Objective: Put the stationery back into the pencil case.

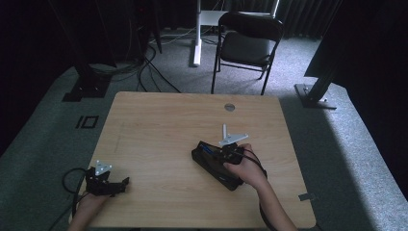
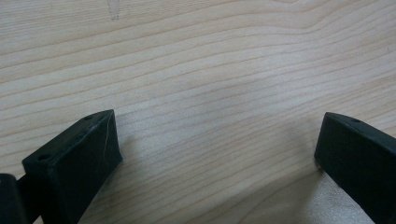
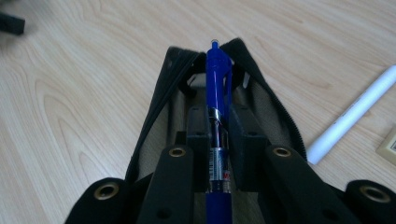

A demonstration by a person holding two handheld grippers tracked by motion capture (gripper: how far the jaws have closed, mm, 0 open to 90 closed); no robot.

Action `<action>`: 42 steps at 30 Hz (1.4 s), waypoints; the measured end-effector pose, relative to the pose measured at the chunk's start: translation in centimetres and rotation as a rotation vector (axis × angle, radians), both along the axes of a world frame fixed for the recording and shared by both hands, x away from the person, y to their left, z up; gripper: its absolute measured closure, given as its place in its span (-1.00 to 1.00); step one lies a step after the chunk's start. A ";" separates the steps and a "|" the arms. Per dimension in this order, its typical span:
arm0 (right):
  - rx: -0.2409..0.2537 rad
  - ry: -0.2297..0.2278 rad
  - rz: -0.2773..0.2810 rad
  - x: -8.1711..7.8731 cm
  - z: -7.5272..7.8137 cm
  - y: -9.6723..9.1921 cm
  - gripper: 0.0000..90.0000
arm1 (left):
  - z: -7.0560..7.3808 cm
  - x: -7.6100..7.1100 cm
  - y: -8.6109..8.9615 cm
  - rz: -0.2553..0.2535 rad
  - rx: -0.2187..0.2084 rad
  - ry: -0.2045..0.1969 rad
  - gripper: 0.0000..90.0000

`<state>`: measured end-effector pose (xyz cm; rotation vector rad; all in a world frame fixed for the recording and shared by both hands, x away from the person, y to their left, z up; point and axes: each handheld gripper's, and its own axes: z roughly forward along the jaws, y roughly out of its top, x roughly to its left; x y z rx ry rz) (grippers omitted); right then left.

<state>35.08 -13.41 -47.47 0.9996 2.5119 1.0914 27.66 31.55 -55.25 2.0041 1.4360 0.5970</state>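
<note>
A black zip pencil case lies open near the middle right of the wooden table. My right gripper is over its mouth, shut on a blue pen. The pen's clip end points into the open case, between the case's two zipper edges. A white pen lies on the table beside the case, seen in the high view as a white pen just beyond it. My left gripper rests near the table's front left corner, its jaws wide open over bare wood.
A folding chair and a white desk leg stand on the carpet beyond the far edge. A round grommet sits in the tabletop at the back. A beige object's corner lies by the white pen.
</note>
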 end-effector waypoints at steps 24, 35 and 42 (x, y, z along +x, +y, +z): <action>-0.096 0.054 -0.010 1.1 -1.3 1.5 0.77 | 0.0 0.0 0.0 0.000 0.000 0.000 -0.99; -0.145 0.084 0.002 1.6 -1.9 2.3 0.77 | 0.0 0.0 0.0 0.000 0.000 0.000 -0.99; -0.177 0.096 0.016 1.8 -2.2 2.7 0.76 | 0.0 0.0 0.0 0.000 0.000 0.000 -0.99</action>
